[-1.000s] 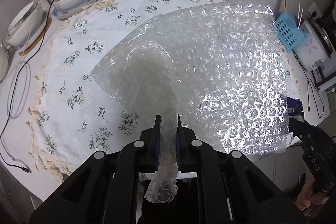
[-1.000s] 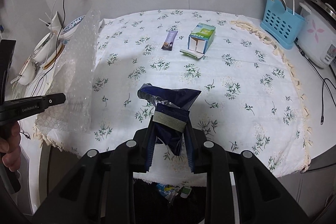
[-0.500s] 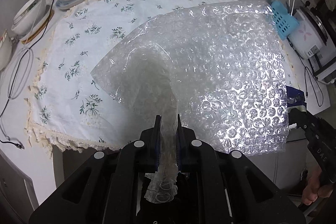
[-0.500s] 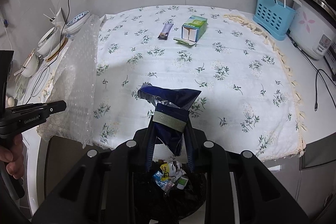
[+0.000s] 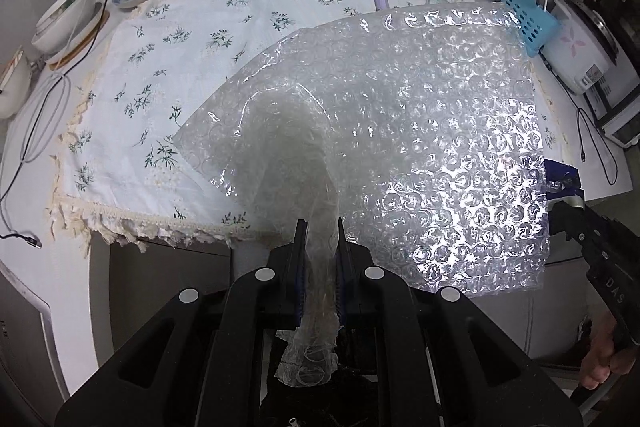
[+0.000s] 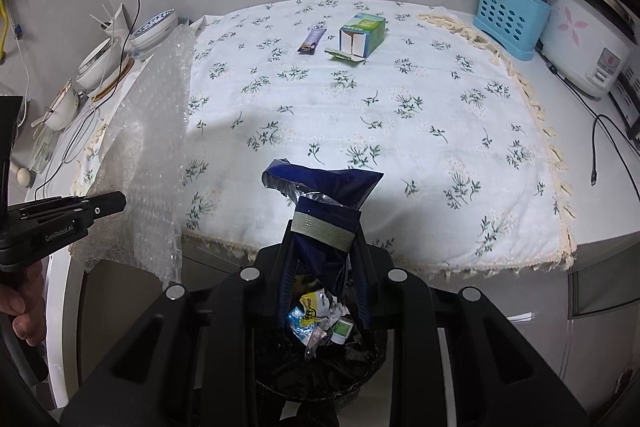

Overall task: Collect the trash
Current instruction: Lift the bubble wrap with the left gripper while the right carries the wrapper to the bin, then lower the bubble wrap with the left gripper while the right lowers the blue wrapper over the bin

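With both grippers now past the table edge, the right gripper [image 6: 324,247], its fingers clamped on a dark blue wrapper [image 6: 326,195], hangs over the bin [image 6: 320,367]; it should part them only once centred. The left gripper [image 5: 319,247], pinched tight on bubble wrap [image 5: 400,131], should bunch that broad sheet before dropping it, since it may drape over the rim.

Plastic film, foil and cloth over a matt counter
Clear, glossy bubble wrap [image 5: 420,131] glints; the dark blue wrapper [image 6: 324,195] looks like crinkled foil-lined plastic; the floral tablecloth [image 6: 400,115] is matt woven cloth with a frayed fringe; the blue utensil holder [image 6: 508,19] is smooth perforated plastic
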The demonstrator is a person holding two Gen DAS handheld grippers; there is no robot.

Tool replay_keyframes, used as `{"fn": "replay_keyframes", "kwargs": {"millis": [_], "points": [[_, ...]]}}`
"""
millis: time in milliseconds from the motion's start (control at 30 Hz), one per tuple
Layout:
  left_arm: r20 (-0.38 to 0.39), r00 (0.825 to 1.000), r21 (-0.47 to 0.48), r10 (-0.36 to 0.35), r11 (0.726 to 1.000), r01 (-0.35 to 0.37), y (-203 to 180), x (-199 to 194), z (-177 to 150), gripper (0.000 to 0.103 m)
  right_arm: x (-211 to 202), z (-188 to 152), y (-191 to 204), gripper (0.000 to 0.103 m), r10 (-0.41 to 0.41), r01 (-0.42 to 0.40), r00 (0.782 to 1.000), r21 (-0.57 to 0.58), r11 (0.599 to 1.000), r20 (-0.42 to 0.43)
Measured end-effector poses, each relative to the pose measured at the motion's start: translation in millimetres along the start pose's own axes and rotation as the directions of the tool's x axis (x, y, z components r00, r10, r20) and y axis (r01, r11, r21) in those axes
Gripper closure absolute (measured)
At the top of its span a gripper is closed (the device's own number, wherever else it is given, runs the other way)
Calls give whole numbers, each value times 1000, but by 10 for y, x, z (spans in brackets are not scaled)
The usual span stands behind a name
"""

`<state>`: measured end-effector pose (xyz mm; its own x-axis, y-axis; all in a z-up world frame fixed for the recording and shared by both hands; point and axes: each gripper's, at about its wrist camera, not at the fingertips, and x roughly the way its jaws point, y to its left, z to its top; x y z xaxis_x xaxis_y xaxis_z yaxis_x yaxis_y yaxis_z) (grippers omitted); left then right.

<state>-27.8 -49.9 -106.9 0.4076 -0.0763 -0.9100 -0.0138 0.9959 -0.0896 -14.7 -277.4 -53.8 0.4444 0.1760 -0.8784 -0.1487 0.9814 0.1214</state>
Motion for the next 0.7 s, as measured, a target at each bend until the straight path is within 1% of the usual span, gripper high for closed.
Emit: {"fn": "replay_keyframes", "kwargs": {"millis": [233,567,700], "points": [[-17,1000,-4,13,1000,-13,-100,29,-313,92,-68,-278,-79,79,0,0,1000,-2,1000,-18],[-61,998,-26,31,999,-32,-322,193,-809,93,-74,-712,-166,79,-2,1,998,-13,1000,-58],[-82,996,-33,44,998,-47,-342,278,-1021,92,-37,-921,-183,79,-6,4,997,-24,1000,-77]]}}
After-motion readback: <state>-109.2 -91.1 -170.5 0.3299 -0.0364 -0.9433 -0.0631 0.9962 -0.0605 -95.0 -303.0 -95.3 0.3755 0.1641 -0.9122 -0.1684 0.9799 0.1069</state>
